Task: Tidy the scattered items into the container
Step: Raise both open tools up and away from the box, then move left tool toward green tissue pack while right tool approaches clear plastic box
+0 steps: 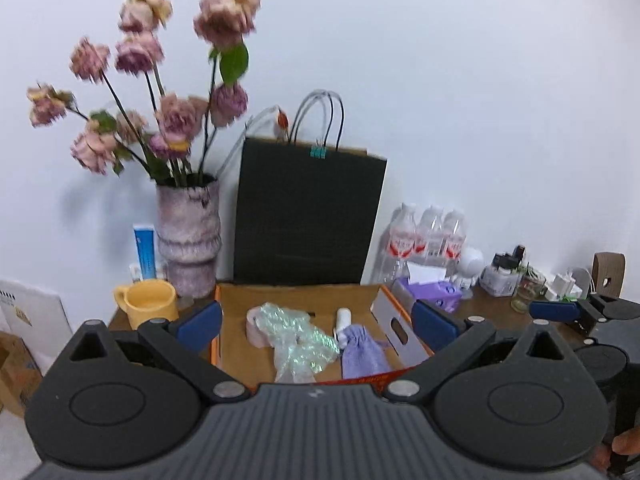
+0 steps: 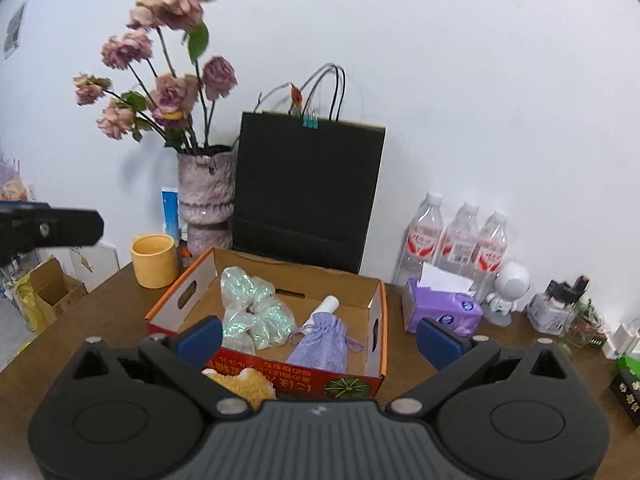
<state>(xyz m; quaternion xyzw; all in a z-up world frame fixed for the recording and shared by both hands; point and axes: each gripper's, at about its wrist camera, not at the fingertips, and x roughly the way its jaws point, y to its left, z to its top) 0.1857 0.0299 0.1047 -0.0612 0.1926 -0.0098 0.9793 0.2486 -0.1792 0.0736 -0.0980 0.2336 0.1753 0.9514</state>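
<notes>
Both grippers, left (image 1: 316, 322) and right (image 2: 318, 338), have fingers spread wide, grasping nothing. Cardboard box (image 2: 376, 300) sits ahead between them; iridescent scrunchie (image 2: 250, 314) and lavender pouch (image 2: 322, 344) lie inside.

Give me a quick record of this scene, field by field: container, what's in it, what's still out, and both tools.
container: cardboard box, open top, on the table
inside: iridescent bag, purple drawstring pouch, white tube
still outside: yellow fuzzy item, in front of the box
left tool: open, empty
right tool: open, empty
</notes>
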